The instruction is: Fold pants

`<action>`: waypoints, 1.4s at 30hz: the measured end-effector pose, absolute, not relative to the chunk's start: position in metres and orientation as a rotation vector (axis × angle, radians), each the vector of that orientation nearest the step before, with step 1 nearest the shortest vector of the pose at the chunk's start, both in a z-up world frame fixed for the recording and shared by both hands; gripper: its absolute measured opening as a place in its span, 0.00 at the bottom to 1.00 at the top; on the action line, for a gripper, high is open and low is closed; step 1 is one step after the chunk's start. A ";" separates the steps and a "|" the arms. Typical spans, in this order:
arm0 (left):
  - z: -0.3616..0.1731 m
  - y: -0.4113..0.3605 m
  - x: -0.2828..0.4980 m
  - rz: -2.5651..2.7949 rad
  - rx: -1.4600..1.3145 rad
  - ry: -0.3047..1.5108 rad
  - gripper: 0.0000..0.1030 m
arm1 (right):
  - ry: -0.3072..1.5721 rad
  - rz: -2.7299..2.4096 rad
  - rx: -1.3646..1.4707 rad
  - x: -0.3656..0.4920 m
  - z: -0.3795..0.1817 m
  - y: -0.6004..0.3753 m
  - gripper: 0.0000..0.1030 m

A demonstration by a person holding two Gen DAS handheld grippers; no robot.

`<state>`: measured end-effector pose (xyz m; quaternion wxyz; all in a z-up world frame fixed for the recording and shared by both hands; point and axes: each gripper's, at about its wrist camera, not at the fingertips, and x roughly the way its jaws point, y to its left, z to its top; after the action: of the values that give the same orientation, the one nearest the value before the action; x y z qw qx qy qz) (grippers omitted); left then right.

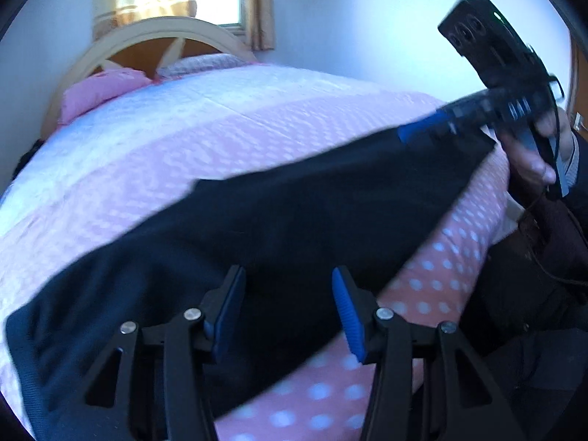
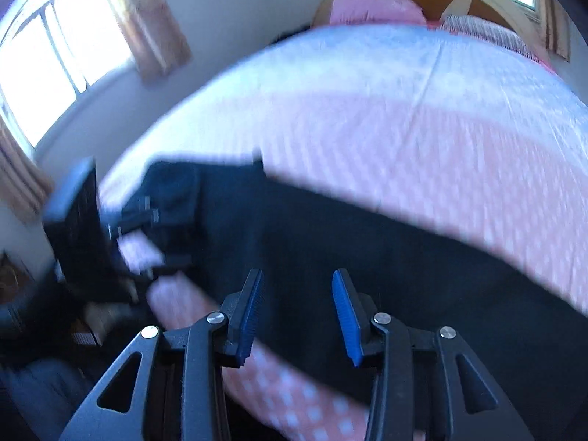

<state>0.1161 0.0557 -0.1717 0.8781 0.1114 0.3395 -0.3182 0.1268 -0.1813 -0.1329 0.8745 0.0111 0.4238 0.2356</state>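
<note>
The dark navy pants point(image 1: 279, 228) lie stretched in a long flat band across the pink dotted bedspread point(image 1: 154, 169), nearer its foot than the headboard point(image 1: 147, 33). The left gripper point(image 1: 288, 312) and the right gripper point(image 2: 297, 312) both gape empty above the cloth, apparently not touching it, though blur hampers judgment.

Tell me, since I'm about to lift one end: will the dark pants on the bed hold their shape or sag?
The dark pants lie flat and follow the bedspread, so they are probably soft and would likely sag between the two open grippers, left and right. The cloth looks matte, so probably not slippery. Blur hides finer texture.
</note>
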 end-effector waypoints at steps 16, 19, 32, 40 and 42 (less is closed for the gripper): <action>-0.187 0.222 0.159 -0.152 -0.007 0.743 0.66 | 1.142 0.535 0.386 0.291 -0.186 -0.091 0.33; -0.197 0.237 0.163 -0.166 -0.088 0.771 0.66 | 1.186 0.548 0.368 0.292 -0.193 -0.078 0.18; -0.201 0.224 0.155 -0.257 -0.082 0.801 0.64 | 1.065 0.461 0.253 0.298 -0.181 -0.051 0.05; -0.202 0.228 0.159 -0.253 -0.097 0.793 0.66 | 0.987 0.470 0.059 0.265 -0.162 -0.047 0.36; -0.201 0.229 0.157 -0.253 -0.097 0.791 0.66 | 0.941 0.520 -0.027 0.237 -0.149 -0.042 0.36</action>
<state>0.1573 0.2288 -0.2012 0.9138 -0.0470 0.3843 -0.1228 0.2365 -0.0418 -0.1485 0.8589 -0.0131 0.4480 0.2478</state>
